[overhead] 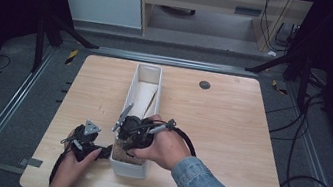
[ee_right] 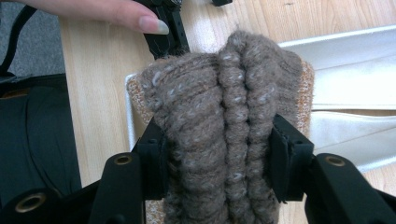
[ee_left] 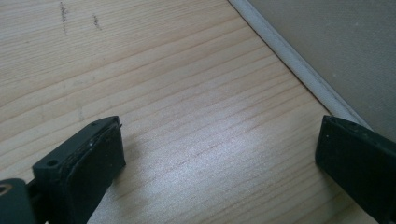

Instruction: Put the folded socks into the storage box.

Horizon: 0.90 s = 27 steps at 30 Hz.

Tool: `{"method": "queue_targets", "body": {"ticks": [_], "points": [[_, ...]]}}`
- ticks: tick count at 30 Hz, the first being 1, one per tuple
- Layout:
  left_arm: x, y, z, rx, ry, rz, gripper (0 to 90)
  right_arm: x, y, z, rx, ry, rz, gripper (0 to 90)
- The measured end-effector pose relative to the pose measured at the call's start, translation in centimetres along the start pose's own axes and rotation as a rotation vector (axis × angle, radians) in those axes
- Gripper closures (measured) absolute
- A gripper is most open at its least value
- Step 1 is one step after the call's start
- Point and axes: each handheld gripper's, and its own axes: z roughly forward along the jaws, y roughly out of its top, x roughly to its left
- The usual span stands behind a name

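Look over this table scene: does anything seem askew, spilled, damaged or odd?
Nothing is spilled or damaged. The one oddity: the brown knit is bunched into ridges in the right claw above the white bin. The left claw stands open over bare table.

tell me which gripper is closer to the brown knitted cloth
Right. The right gripper clamps the brown knitted cloth over the white bin; the left gripper rests open on the table beside it.
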Motion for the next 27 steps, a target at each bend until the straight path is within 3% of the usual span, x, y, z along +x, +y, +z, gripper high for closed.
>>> {"method": "queue_targets", "body": {"ticks": [10,18,27], "points": [[0.0,0.0,0.0,0.0,0.0,-0.001,0.3,-0.1,-0.2,0.9,0.011,0.002,0.008,48.9],[0.0,0.0,0.1,-0.002,0.002,-0.001,0.1,-0.5,-0.7,2.2,-0.007,0.033,0.052,48.9],[0.0,0.0,0.0,-0.001,0.002,-0.001,0.1,-0.4,-0.8,3.4,0.003,0.029,0.049,47.7]]}}
